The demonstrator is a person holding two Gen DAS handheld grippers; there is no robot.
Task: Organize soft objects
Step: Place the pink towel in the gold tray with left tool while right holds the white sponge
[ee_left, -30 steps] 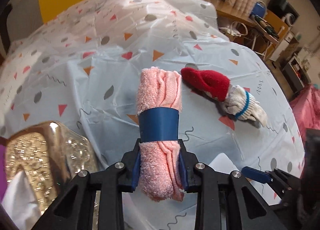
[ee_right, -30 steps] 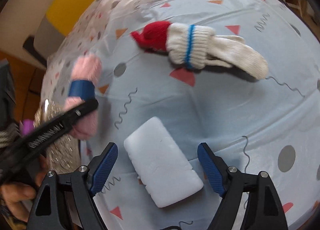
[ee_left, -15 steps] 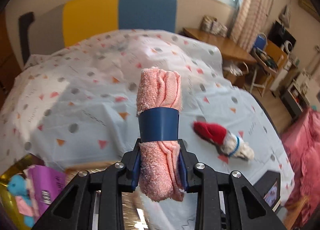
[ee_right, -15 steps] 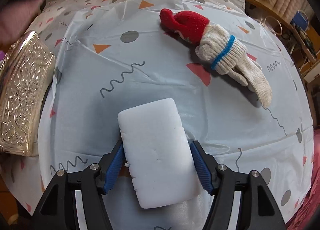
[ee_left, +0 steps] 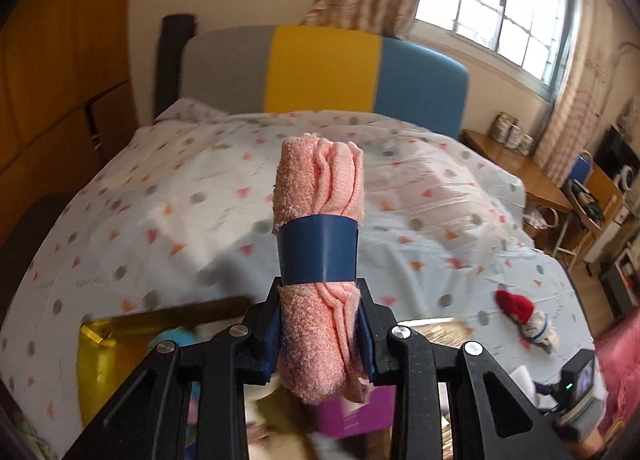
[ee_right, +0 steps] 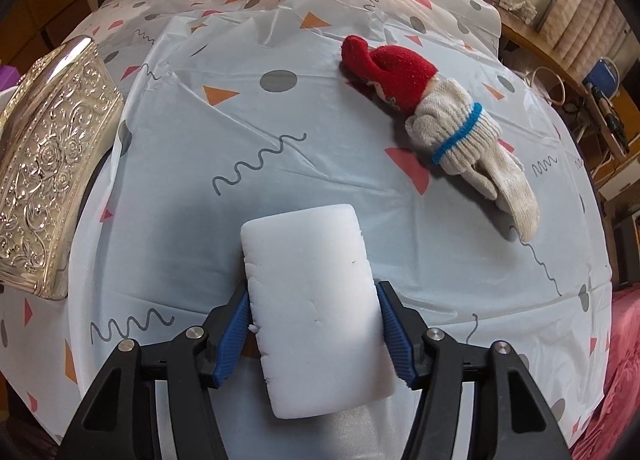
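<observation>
We are holding a rolled pink towel (ee_left: 318, 272) in the left tongs (ee_left: 320, 334), both blue pads pressing into its sides below the blue band (ee_left: 318, 248) wrapped around its middle. The roll is standing up out of the tongs, lifted clear above an open gold box (ee_left: 100, 344), where a turquoise item and a purple one are showing, blurred, inside.

Over on the other side, the right tongs (ee_right: 316, 330) have just been closing, and now we are seeing their blue pads squeezing the long edges of a white sponge (ee_right: 312, 324). The sponge is lying flat on the patterned sheet (ee_right: 256, 131) that is covering the bed, with its far end sticking out beyond the pads.

Further back on the sheet, a red glove (ee_right: 390, 73) and a white glove with a blue stripe (ee_right: 472, 147) are lying bundled together, well apart from the sponge. At the left edge of the right camera's view, the embossed gold side of the box (ee_right: 52, 163) is standing on the sheet. Behind the bed, a headboard (ee_left: 324, 75) in grey, yellow and blue is rising against the wall.
</observation>
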